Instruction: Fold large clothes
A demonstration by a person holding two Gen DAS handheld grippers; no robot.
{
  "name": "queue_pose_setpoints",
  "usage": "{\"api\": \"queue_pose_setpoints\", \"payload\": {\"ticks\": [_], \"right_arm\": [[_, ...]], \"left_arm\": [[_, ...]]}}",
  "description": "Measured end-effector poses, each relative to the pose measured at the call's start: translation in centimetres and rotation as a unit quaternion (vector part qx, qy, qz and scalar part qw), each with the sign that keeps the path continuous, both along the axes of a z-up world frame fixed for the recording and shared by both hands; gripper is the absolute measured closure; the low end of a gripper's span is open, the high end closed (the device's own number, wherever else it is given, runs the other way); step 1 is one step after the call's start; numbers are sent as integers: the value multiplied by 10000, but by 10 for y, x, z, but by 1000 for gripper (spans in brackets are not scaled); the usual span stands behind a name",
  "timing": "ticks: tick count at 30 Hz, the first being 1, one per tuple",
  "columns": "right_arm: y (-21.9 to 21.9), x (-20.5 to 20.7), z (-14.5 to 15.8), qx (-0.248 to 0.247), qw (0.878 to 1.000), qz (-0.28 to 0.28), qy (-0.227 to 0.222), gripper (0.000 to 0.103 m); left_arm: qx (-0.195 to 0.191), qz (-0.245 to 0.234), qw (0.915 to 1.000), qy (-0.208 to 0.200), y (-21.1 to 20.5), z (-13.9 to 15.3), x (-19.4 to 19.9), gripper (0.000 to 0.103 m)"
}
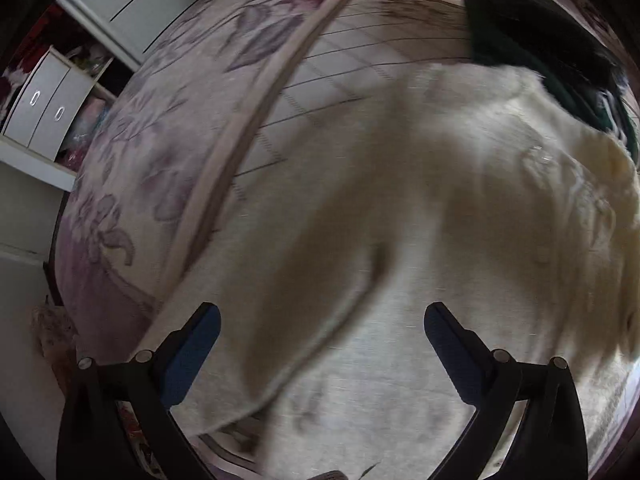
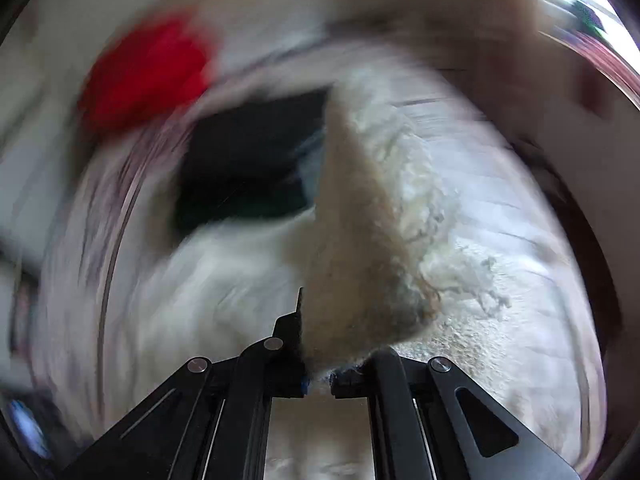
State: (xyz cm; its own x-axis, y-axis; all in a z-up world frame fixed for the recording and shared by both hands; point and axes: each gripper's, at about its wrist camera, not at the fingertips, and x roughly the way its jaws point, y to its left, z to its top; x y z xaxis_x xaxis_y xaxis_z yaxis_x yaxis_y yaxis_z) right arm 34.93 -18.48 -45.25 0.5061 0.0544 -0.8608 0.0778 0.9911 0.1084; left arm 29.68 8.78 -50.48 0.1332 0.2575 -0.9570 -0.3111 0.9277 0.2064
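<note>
A large cream fleece garment lies spread over the bed, with its fluffy lining showing at the right. My left gripper hangs open just above the garment, its blue pads wide apart and empty. My right gripper is shut on a fold of the cream garment, which rises in a peak from between the fingers. The right wrist view is blurred by motion.
A floral bedspread covers the bed. A dark green and black garment lies at the far right, also shown as a dark patch. A white cabinet with drawers stands left. A red blurred object is beyond.
</note>
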Motion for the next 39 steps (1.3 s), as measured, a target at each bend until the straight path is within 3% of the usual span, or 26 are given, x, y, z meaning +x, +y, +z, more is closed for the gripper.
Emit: {"api": "queue_pose_setpoints", "payload": {"ticks": [2,5,7,9,11,14,17,20,22,23,24,25,28,31,35,36,39], "right_arm": [[75,21,-35,-96,9949,881,485,97],[154,32,-86,-77,9742,1845,1298,96],[172,39,-113,382,9601,2044,1868,85],[168,39,-117,811,9554,1918,2093,56],[134,33,-104,1486,9564,1423,2073,50],[61,15,-82,2041,9602,410,1864,49],[-29,-19,-69,1831,9645,-919,1666,49],[-99,-36,-91,1568,9520,-1705,2002,49],[-133,-44,-128,1461,9401,-1837,2473,57],[-134,-36,-143,1451,9367,-1785,2641,75],[-141,-34,-158,1489,9333,-1650,2822,86],[-146,-30,-170,1546,9309,-1570,2912,90],[-175,-26,-165,1796,9333,-2077,2314,91],[-209,-31,-159,1973,9252,-2670,1839,92],[-225,-37,-187,2318,9026,-2565,2564,92],[-222,-37,-186,2326,9042,-2496,2568,91],[-209,-41,-148,2095,9276,-2172,2200,91]], "left_arm": [[36,-33,10000,9,16,-2,-7,0],[44,-96,9999,72,31,-5,-19,0],[-56,-63,9999,106,38,-5,-25,0],[-167,-28,9998,99,40,-2,-28,0],[-258,-18,9997,50,38,4,-27,0],[-423,-79,9990,-84,20,15,-20,0],[-426,-171,9988,-183,-2,21,-9,0],[-374,-189,9990,-174,-29,16,4,0],[-289,-200,9992,-180,-44,13,11,0],[-251,-214,9993,-169,-52,11,15,0],[-226,-241,9993,-162,-61,8,19,0],[-164,-274,9994,-148,-70,4,23,0],[-95,-408,9991,-70,-95,-7,36,0],[-12,-419,9991,-28,-110,-20,47,0],[192,-262,9994,101,-114,-44,63,0],[212,-199,9995,128,-113,-47,65,0],[221,26,9997,120,-106,-52,70,0]]}}
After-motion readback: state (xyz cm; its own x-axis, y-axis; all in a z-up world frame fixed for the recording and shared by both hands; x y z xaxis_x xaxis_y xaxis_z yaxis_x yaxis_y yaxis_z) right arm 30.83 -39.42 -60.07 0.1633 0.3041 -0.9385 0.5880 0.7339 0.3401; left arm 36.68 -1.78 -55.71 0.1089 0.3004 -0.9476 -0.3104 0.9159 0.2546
